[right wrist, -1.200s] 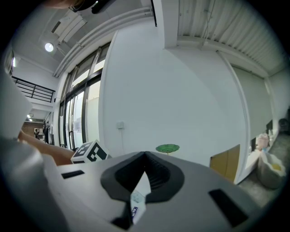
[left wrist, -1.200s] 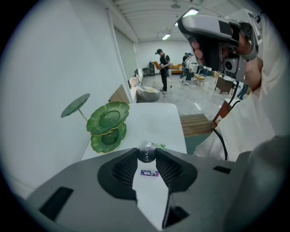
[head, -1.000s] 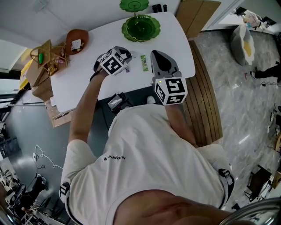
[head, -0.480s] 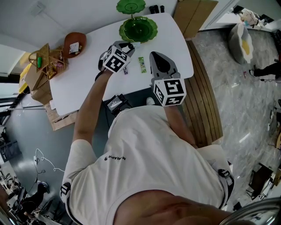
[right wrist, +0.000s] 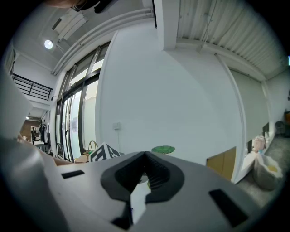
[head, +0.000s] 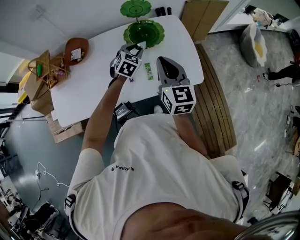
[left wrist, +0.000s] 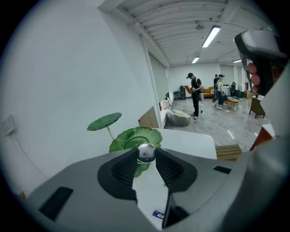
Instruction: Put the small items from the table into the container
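My left gripper (head: 139,45) is shut on a small round silver item (left wrist: 146,152), which sits pinched between the ribbed pads. It hangs just short of the green leaf-shaped dish (head: 144,32) at the far edge of the white table (head: 84,89); in the left gripper view the dish (left wrist: 131,136) lies straight behind the item. A green packet (head: 148,71) lies on the table between the two grippers. A small blue packet (left wrist: 158,214) shows below the left jaws. My right gripper (head: 161,60) is shut with nothing in it, its tips (right wrist: 146,170) pointing level over the table's near side.
A smaller green leaf dish (head: 136,8) stands on a stem behind the big one. A brown bowl (head: 76,48) and a wicker basket (head: 44,70) sit at the table's left end. A slatted wooden bench (head: 213,108) runs along the right. People stand far off in the hall (left wrist: 195,95).
My left gripper has moved away from me and to the right across the table, toward the green dish, rolling as it went. The right gripper has stayed put.
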Motion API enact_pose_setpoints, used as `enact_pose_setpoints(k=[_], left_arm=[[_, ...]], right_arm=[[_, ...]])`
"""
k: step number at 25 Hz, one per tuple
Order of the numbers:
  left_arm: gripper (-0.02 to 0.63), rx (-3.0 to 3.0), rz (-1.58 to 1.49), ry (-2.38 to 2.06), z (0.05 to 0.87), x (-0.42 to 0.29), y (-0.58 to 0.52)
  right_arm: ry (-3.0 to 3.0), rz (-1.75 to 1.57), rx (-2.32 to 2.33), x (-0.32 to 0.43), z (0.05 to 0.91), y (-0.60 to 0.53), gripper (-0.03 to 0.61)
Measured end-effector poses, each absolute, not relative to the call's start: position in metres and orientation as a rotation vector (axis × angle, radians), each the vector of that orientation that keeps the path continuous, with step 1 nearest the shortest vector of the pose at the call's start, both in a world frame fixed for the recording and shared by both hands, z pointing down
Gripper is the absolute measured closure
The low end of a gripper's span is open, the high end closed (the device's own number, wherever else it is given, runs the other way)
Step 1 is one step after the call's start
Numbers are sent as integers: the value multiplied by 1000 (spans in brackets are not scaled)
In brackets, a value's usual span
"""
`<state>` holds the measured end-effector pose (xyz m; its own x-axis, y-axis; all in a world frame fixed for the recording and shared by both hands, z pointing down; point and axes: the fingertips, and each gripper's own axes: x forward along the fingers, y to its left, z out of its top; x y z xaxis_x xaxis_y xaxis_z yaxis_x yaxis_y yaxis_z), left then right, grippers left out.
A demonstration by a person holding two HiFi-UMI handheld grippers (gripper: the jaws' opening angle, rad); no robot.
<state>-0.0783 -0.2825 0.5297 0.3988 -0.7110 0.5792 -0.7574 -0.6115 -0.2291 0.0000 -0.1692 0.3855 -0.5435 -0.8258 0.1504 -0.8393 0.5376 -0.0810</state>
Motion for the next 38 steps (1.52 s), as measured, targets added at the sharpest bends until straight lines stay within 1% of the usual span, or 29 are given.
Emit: enact_pose_setpoints(k=[7,18,20,22,27,30,34,38], left_arm=[[483,2512,949,-1417,540,-78,-296],[483,2468,998,-1428,559,-78,-307],[469,2490,1016,-1421,559,-76,-307],[422,2504,1015,-1417,559,-75,-307],[414,2522,1003,-1426,553,-72,-301],[414,2534,954,-1469,541,-70,-297],[417,2533,803,-1545,518,-72,-293],[435,2535,740,-1584,503,-75,-288]], right_arm=[[-2665,222,1458,3,387,-173,574],[-2658,233,1454,5,390,-179,574],[-2657,233,1455,5,390,-180,574],[-2655,228,1459,6,391,-181,574],[-2658,227,1458,7,390,-180,574],[-2660,229,1457,7,390,-180,574],[-2663,228,1454,6,389,-178,574],[-2668,229,1444,3,389,-175,574]])
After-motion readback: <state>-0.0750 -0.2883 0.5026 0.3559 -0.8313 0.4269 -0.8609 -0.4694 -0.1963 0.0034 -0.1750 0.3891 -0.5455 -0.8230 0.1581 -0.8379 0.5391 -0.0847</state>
